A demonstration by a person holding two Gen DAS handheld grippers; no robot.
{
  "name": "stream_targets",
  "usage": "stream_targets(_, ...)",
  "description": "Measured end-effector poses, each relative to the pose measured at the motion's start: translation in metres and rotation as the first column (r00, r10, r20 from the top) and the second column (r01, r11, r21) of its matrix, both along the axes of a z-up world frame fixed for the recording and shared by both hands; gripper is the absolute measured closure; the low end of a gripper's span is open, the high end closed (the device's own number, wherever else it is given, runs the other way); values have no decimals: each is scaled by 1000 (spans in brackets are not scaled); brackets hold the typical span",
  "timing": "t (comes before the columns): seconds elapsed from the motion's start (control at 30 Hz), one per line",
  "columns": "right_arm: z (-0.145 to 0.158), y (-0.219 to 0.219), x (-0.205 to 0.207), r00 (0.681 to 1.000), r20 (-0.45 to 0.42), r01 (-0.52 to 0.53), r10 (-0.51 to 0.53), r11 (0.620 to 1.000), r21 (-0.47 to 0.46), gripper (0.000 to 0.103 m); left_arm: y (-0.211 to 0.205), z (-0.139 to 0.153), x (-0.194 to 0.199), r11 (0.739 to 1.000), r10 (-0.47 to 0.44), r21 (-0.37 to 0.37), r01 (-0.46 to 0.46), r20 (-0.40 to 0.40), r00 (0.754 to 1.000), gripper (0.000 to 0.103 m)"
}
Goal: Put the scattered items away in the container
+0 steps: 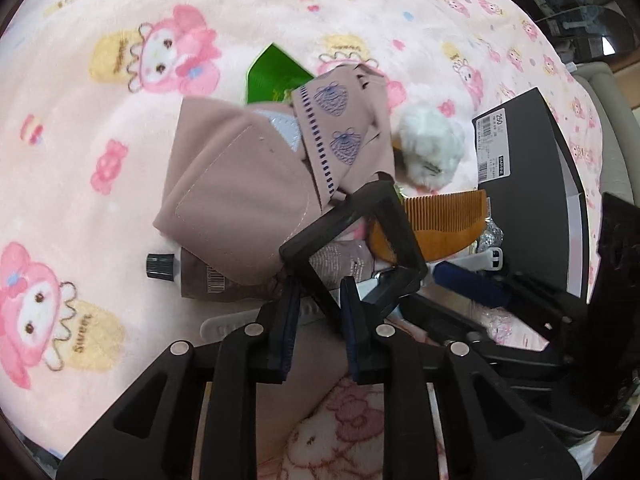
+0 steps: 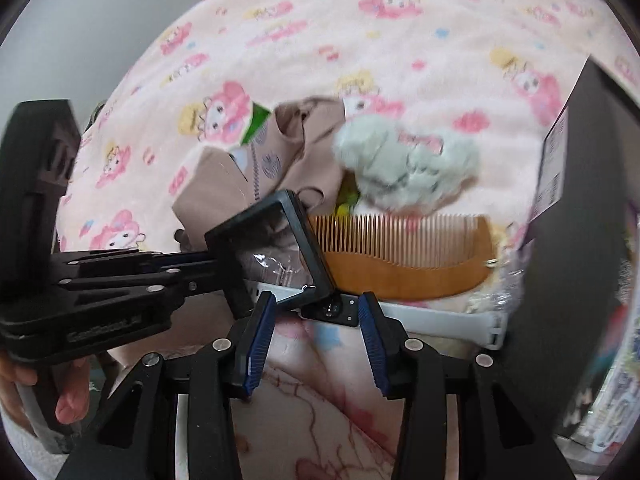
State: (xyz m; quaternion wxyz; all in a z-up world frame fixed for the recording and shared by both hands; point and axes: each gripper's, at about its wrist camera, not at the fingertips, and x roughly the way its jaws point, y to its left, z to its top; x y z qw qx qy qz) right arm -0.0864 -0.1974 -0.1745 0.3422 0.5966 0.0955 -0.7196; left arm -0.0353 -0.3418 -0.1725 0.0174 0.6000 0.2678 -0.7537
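- My left hand-held gripper [image 1: 320,296] clenches the square black-framed mirror [image 2: 276,252], tilted above the wooden comb [image 2: 404,256].
- My right hand-held gripper [image 2: 316,312] hangs released over a white-strapped watch [image 2: 432,314] on the pink blanket [image 1: 100,184].

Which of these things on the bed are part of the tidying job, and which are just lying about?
Part of the job: black box, square mirror, wooden comb, white watch, fluffy white toy, mauve cloth, tube, green packet.

Just there: pink blanket, dark clutter beyond the bed.
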Motion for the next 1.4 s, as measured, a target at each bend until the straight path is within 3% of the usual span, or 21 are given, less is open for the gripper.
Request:
stream_targets(0.17, -4, -6, 3, 999, 12, -40, 41, 999, -19, 65, 0, -2, 1, 1000, 15, 26, -15, -18, 1000, 84)
stream_targets(0.33, 0, -14, -5, 998, -55, -22, 22, 1000, -5, 65, 0, -3, 0, 999, 53, 14, -52, -24, 998, 85)
stream_targets(0.57, -11, -22, -2, 990, 94, -102, 107, 993, -58, 70, -2, 5, 4, 993, 102, -45, -105, -49, 994, 85)
stream_targets(0.8, 3, -4, -2, 997, 32, -62, 64, 997, -55, 70, -2, -2, 4, 993, 113, -26, -114, -36, 993, 82)
stream_targets(0.93, -1, -10, -2, 994, 68, -83, 87, 995, -62, 76, 6, 9, 4, 995, 83, -47, -85, -45, 996, 87)
stream_targets(1.13, 54, 22, 7, 997, -26, -81, 78, 989, -127, 77, 28, 65, 13, 998, 26, -46, -34, -166, 986, 87)
stream_targets(1.27, 101, 60, 8, 992, -127, -44, 22, 985, -166, 77, 63, 106, 3, 998, -57, -45, 46, -265, 963, 87)
stream_targets(1.4, 128, 97, 6, 974, -218, 17, -54, 986, -167, 77, 113, 126, -29, 985, -173, -41, 169, -318, 932, 86)
